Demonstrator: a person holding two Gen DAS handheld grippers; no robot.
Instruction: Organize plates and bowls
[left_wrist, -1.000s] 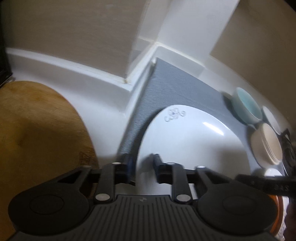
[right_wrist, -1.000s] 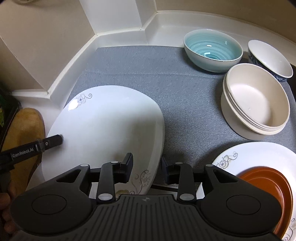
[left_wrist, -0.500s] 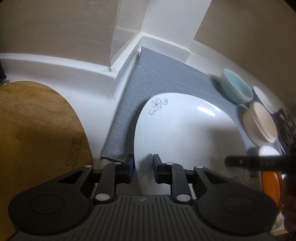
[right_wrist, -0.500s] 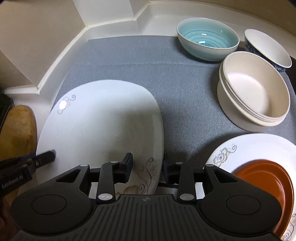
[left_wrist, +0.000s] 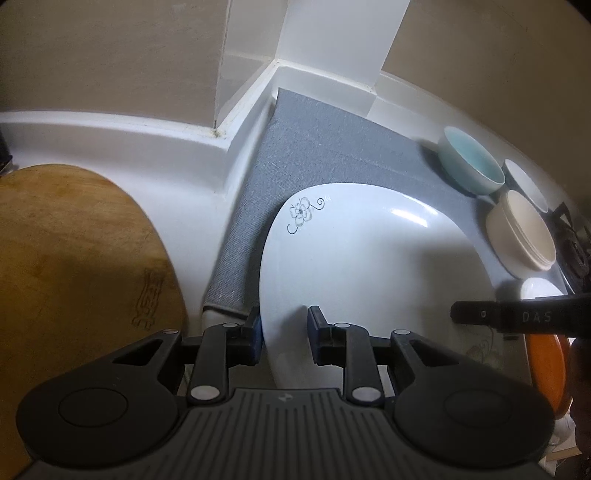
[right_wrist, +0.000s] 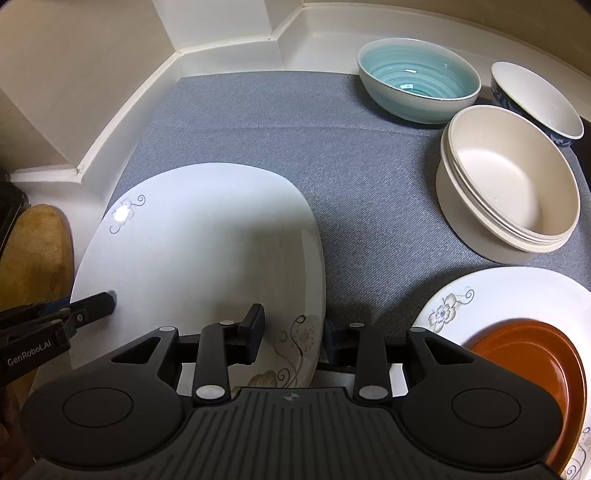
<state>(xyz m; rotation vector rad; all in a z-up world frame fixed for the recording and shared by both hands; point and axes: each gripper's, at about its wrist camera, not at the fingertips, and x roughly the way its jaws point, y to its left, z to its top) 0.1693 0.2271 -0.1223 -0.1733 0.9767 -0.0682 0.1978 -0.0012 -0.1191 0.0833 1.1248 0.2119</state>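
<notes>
left tool (left_wrist: 284, 325) jaws have just been opening, plate (left_wrist: 369, 266) rim loose between them; right tool (right_wrist: 293, 330) straddles the right rim, contact unclear; release likely.

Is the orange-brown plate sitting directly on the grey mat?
No, the orange-brown plate rests on a white flower-patterned plate, which lies on the grey mat.

The far left of the grey mat (right_wrist: 258, 122) lay bare up to the white raised edge (right_wrist: 229, 55). The square white plate (right_wrist: 207, 251) filled the mat's near left corner. Along the right edge crowded the teal bowl (right_wrist: 417, 85), the blue-patterned bowl (right_wrist: 535, 99) and stacked cream bowls (right_wrist: 506, 181), with a bare strip between plate and bowls.
</notes>
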